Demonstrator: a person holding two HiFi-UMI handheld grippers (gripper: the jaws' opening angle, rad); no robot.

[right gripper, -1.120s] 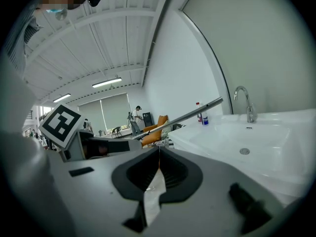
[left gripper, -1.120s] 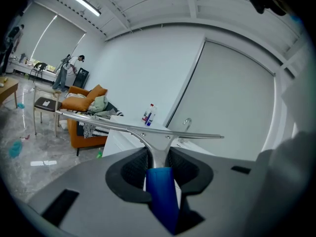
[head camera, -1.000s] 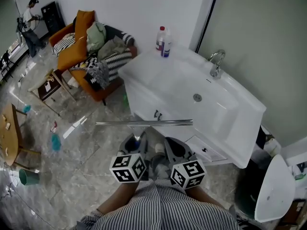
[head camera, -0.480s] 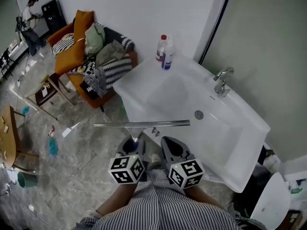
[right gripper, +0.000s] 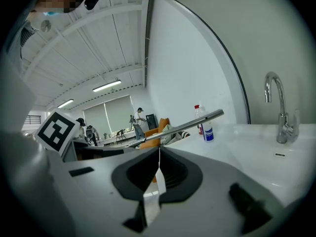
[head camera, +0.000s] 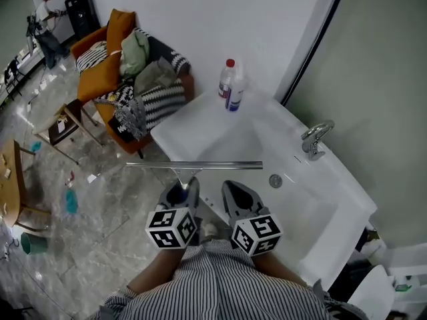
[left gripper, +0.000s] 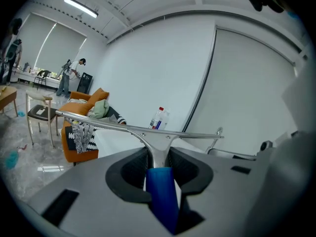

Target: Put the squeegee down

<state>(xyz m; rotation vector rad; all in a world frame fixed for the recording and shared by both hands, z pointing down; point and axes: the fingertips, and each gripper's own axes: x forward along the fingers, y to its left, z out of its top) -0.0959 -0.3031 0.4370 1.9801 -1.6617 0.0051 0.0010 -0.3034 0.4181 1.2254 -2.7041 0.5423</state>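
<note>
The squeegee [head camera: 193,165] has a long metal blade and a blue handle [left gripper: 160,191]. My left gripper [head camera: 183,191] is shut on that handle, and the blade lies crosswise ahead of the jaws, in the air over the near left edge of the white sink counter [head camera: 200,129]. In the left gripper view the blade [left gripper: 143,131] spans the picture above the gripper [left gripper: 157,154]. My right gripper [head camera: 235,193] is beside the left one, apart from the squeegee. Its pads meet with nothing between them [right gripper: 159,154]. The blade tip [right gripper: 207,116] shows in the right gripper view.
Two bottles [head camera: 230,79] stand at the counter's back corner and a chrome faucet [head camera: 315,139] is at the right of the basin. An orange sofa piled with clothes [head camera: 117,55], a small chair [head camera: 63,122] and a wooden table [head camera: 10,179] stand at left. A person [head camera: 48,15] is far off.
Both grippers and the squeegee have moved forward toward the sink; the blade now hangs over the counter's edge instead of the floor in front of the cabinet. The grip is unchanged.
</note>
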